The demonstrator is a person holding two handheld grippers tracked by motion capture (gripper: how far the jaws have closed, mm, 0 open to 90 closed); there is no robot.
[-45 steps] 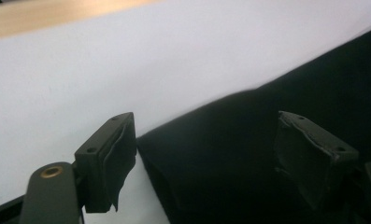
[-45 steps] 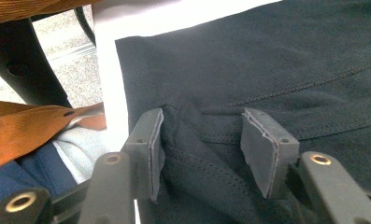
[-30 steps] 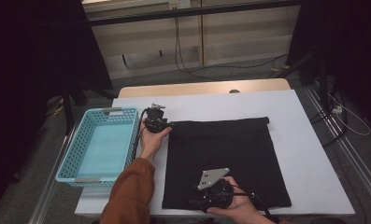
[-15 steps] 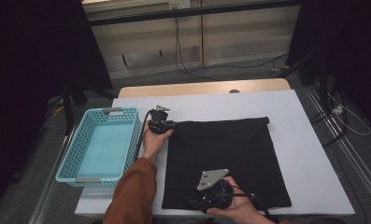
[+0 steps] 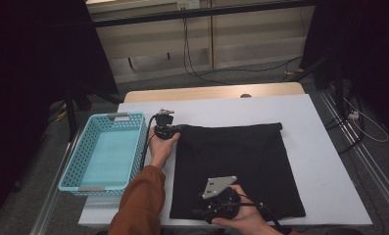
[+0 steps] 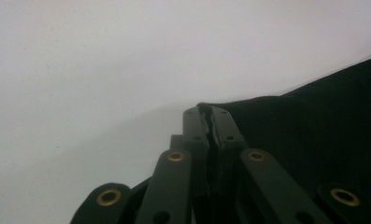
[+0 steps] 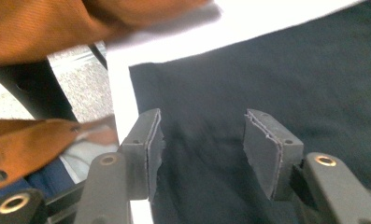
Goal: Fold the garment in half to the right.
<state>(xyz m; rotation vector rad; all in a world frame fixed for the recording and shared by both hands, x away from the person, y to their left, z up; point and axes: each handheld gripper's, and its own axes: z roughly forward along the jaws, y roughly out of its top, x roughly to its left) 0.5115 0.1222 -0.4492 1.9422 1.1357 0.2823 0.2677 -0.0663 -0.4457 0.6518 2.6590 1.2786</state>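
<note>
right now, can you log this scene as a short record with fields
surface: white table
cloth: black cloth spread flat on the table
basket: blue basket left of the cloth, nothing visible inside
left gripper: jaws have just closed, pinching the cloth's far left corner
right gripper: jaws open, over the cloth near its near left corner, not gripping

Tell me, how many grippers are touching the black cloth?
2: the left gripper is shut on the black cloth at its far left corner; the right gripper is open over its near left part.
</note>
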